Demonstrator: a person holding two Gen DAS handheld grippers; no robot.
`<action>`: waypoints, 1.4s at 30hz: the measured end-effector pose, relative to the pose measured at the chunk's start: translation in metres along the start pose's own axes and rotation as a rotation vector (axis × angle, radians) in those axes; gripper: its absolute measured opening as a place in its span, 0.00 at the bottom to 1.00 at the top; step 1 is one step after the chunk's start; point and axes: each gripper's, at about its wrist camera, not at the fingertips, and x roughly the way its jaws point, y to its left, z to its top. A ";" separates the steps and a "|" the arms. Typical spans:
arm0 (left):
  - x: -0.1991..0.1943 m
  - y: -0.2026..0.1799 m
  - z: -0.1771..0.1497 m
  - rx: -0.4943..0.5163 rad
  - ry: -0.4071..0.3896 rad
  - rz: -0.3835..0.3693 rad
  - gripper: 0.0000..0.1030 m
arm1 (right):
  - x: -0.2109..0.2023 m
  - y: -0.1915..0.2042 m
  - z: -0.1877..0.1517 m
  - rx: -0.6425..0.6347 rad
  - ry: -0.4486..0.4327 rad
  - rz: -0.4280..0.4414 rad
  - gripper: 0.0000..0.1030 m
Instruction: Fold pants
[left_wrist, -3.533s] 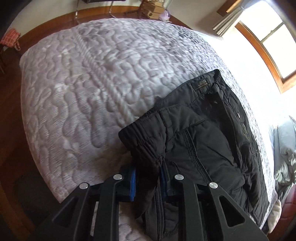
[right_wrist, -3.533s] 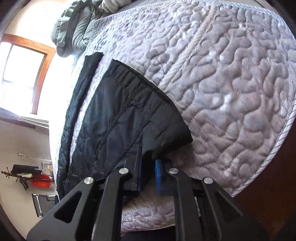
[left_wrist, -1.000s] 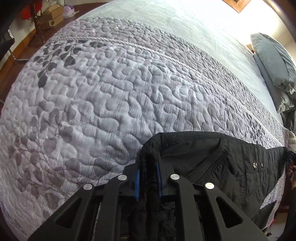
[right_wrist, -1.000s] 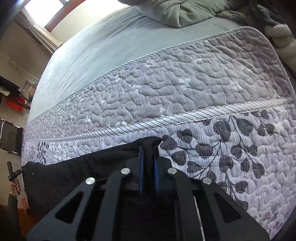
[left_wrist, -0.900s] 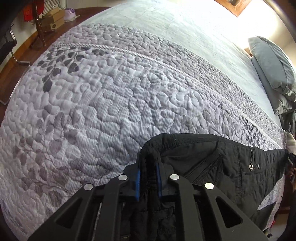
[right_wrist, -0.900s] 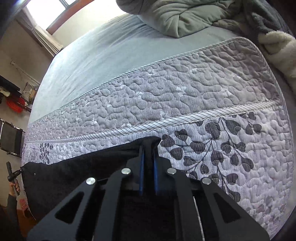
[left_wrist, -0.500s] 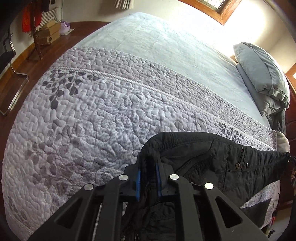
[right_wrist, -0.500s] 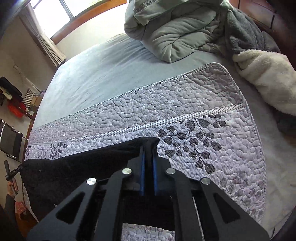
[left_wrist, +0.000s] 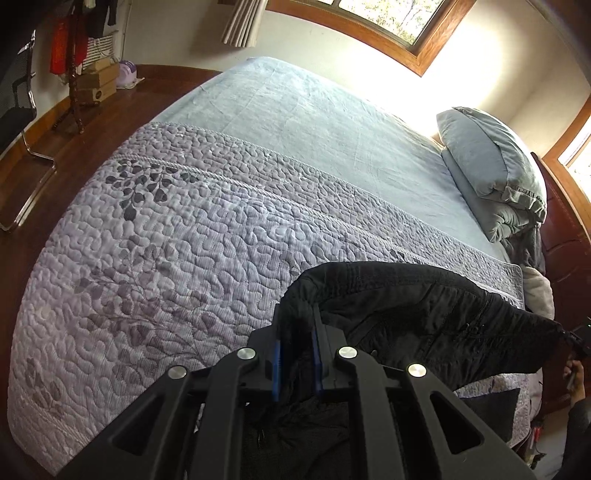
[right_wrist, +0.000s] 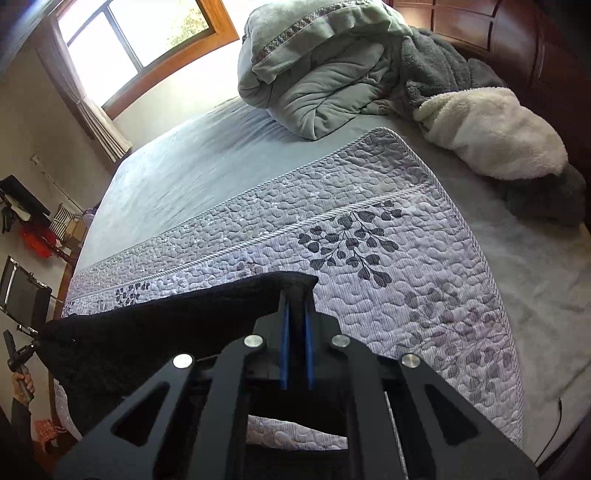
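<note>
Pants (left_wrist: 424, 310) off bed, stretched between both tools. Left hand-held gripper (left_wrist: 296, 354) clenched on one waistband corner; right hand-held gripper (right_wrist: 295, 343) clenched on other. Quilt (left_wrist: 166, 258) ahead, below. No fold visible yet; laying down and folding remain.

Your left gripper (left_wrist: 297, 332) has its black fingers with blue pads (left_wrist: 275, 365) clamped on the gathered waistband corner of the black quilted pants (left_wrist: 424, 314). You hold that fabric above the bed, and it stretches away to the right in a taut band, with a zip and a small snap showing near its far end. More of the dark cloth hangs down between the gripper's arms. Beneath it lies the lilac quilted bedspread with a grey leaf print (left_wrist: 177, 240), and beyond that a pale blue sheet (left_wrist: 314, 122). A grey-blue pillow (left_wrist: 487, 158) sits at the right, under a wooden-framed window (left_wrist: 373, 26).
</note>
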 end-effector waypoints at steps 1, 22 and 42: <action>-0.004 0.001 -0.004 -0.005 -0.005 -0.008 0.12 | -0.004 -0.003 -0.008 0.010 -0.004 0.001 0.06; -0.054 0.018 -0.073 -0.068 -0.039 -0.045 0.12 | -0.068 -0.030 -0.111 0.096 -0.051 0.036 0.06; -0.081 0.031 -0.134 -0.019 -0.061 -0.026 0.12 | -0.103 -0.046 -0.207 0.119 -0.090 0.012 0.06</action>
